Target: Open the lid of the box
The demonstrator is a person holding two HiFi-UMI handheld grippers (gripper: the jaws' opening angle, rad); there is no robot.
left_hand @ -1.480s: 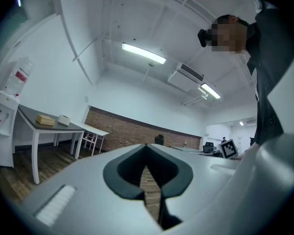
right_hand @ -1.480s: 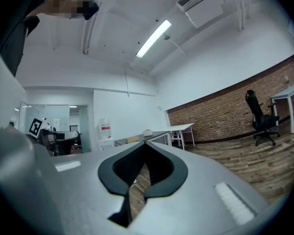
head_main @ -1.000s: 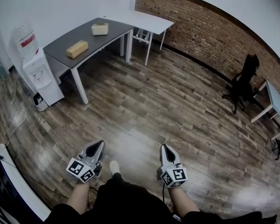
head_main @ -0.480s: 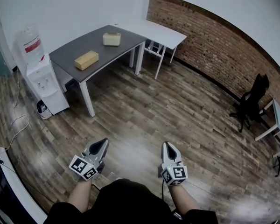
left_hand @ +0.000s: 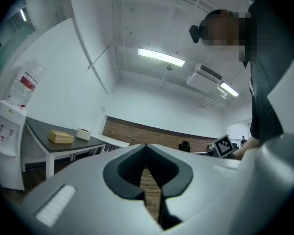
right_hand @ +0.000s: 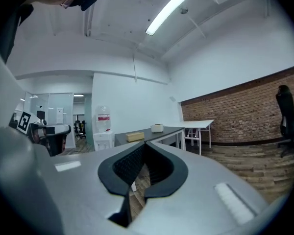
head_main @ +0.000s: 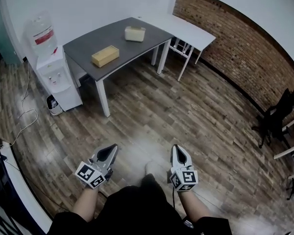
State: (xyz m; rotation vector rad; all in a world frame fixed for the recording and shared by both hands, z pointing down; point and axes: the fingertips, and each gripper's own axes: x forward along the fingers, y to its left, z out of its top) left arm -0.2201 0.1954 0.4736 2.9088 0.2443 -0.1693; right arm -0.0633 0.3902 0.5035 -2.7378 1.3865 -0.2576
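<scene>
Tan rectangular box (head_main: 105,56) on far dark grey tabletop (head_main: 81,50), cream box (head_main: 135,33) farther right. Likely light, rigid; take lid's front edge. Left tool (head_main: 110,150), right tool (head_main: 178,150) near, both closed, empty.

Office: grey desk (head_main: 120,40), water dispenser (head_main: 59,80), swivel chair (head_main: 280,112), brick wall (head_main: 235,38), wood floor (head_main: 186,116).

Grey table (head_main: 83,50) well ahead of the jaws, water dispenser (head_main: 56,77) at its left, white table (head_main: 191,31) beyond, brick wall (head_main: 235,53) ahead-right, office chair (head_main: 279,114) far right, wooden floor (head_main: 186,111) below.
</scene>
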